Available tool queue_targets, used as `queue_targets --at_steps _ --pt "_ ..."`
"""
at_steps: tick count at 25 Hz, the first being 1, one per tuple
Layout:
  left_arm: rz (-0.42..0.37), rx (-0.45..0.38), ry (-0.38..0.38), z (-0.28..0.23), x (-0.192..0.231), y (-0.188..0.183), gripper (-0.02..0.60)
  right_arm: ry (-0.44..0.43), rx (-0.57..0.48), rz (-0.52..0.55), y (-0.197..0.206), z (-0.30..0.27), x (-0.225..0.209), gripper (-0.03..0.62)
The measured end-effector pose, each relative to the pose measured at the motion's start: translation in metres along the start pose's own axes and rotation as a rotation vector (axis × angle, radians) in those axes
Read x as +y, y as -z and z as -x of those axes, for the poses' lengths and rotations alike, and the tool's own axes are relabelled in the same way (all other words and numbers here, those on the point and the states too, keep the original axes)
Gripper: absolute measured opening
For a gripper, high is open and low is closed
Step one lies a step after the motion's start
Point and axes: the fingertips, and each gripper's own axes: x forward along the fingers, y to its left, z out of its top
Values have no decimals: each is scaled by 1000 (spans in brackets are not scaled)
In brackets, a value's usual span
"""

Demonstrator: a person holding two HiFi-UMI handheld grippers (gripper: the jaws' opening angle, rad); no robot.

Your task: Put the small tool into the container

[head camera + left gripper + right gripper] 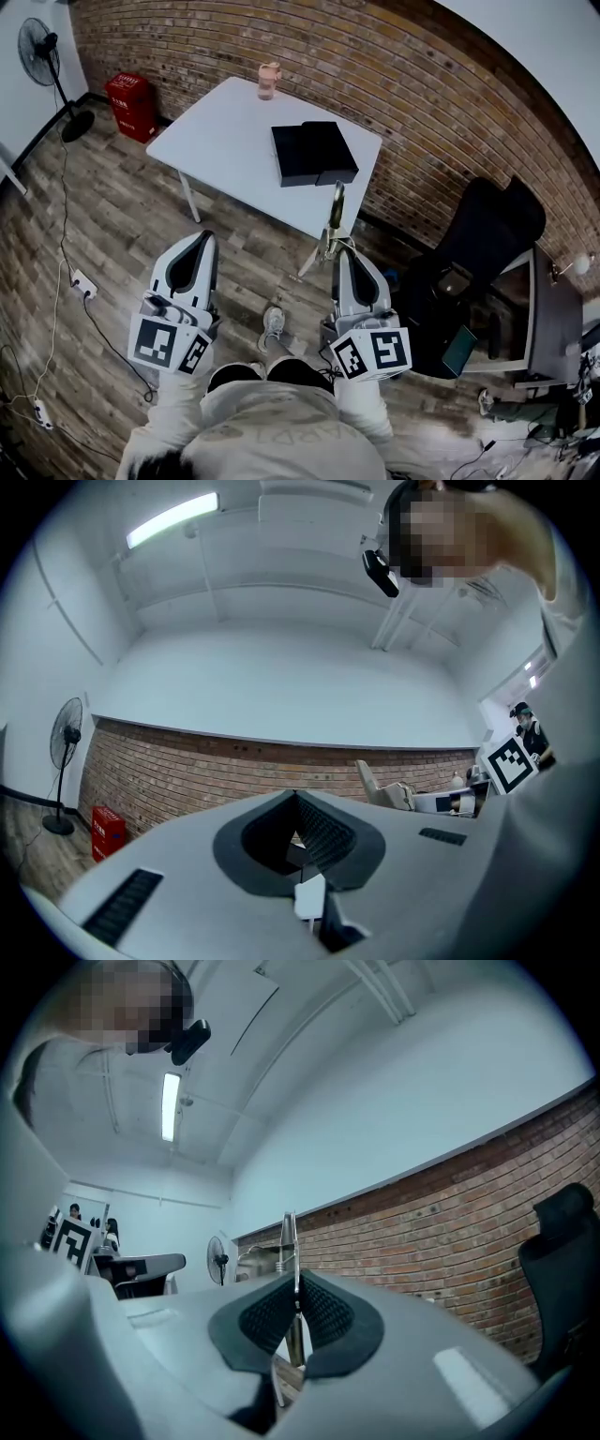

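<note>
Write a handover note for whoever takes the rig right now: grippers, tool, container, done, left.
Left gripper: jaws together, nothing between them, held short of the table.
Right gripper: shut on the small metal tool, which sticks out past the jaws.
Black container: on the white table, ahead of both grippers. A pink bottle stands near the far edge.
Done: tool is in the grip.
Left: carry it over the container and release it inside. I cannot tell whether the container is open.
</note>
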Motion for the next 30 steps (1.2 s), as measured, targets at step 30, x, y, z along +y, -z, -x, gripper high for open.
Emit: queue_targets --at_steps 30 --pt "-15 -22 -71 -219 83 21 5 -72 124 -20 35 -245 -128 14"
